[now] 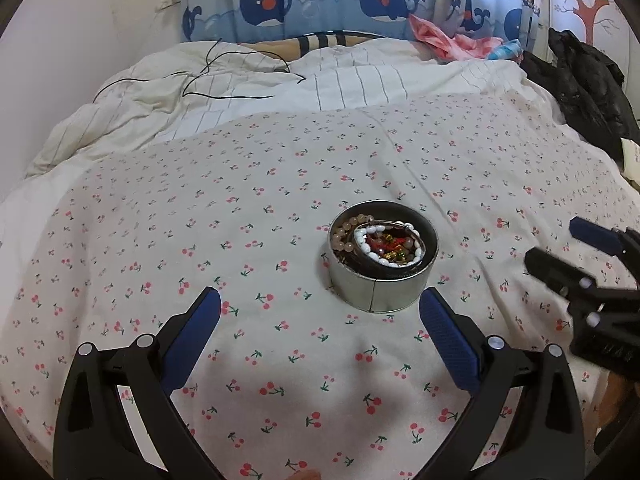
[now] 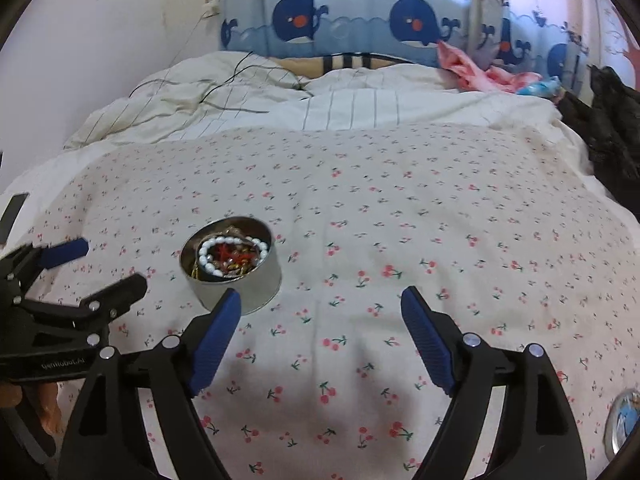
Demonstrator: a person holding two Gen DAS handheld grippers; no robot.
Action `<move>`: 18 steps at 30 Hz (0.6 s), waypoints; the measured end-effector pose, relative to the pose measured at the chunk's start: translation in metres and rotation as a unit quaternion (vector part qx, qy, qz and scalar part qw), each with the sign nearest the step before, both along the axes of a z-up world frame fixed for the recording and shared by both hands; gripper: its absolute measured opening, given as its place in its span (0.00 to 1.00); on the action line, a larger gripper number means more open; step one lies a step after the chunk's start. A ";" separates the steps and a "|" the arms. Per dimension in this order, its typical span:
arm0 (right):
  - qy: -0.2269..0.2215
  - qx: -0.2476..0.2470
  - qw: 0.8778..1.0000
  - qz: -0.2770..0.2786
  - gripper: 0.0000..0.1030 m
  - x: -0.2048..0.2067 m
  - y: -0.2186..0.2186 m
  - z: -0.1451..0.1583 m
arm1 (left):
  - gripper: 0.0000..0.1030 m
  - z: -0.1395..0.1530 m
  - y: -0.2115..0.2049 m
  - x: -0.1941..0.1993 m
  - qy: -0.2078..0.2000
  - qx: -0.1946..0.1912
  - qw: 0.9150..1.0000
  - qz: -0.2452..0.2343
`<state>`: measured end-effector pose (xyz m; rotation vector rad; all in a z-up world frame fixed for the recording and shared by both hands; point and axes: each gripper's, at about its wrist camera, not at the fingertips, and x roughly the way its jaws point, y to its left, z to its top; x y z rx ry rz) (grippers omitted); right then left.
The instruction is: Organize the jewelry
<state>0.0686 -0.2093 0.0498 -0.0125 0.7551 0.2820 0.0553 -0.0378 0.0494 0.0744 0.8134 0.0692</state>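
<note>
A round metal tin (image 1: 382, 292) stands on the cherry-print bedsheet (image 1: 200, 240), filled with jewelry: a white bead bracelet (image 1: 370, 256), a pale pink bead bracelet (image 1: 346, 232) and red and gold pieces. My left gripper (image 1: 320, 304) is open and empty, just short of the tin, which sits between and beyond its fingertips. My right gripper (image 2: 320, 300) is open and empty; the tin (image 2: 240, 284) lies ahead to its left, beside the left fingertip (image 2: 230, 300). The right gripper also shows at the left wrist view's right edge (image 1: 560, 248), the left one at the right wrist view's left edge (image 2: 100, 268).
A round tin lid (image 2: 622, 424) lies on the sheet at the lower right. A crumpled striped duvet (image 1: 240, 92) with a black cable (image 1: 208, 68) lies beyond. Black clothing (image 1: 588, 84) is piled at the right, pink cloth (image 1: 448, 40) by the whale curtain (image 1: 320, 0).
</note>
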 end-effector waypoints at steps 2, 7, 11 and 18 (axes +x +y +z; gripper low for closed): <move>-0.001 -0.006 1.000 0.005 0.77 -0.001 0.004 -0.001 | 0.93 0.000 0.006 -0.002 0.001 -0.007 1.000 0.014; 0.004 -0.030 0.999 0.037 0.77 -0.006 0.025 -0.011 | 0.93 -0.006 0.028 -0.006 0.013 -0.057 0.997 0.055; -0.002 -0.055 0.997 0.059 0.80 -0.013 0.042 -0.017 | 0.93 -0.010 0.033 -0.003 0.022 -0.071 0.995 0.063; 0.000 -0.047 0.997 0.053 0.83 -0.011 0.037 -0.019 | 0.93 -0.017 0.025 0.002 0.033 -0.049 0.997 0.051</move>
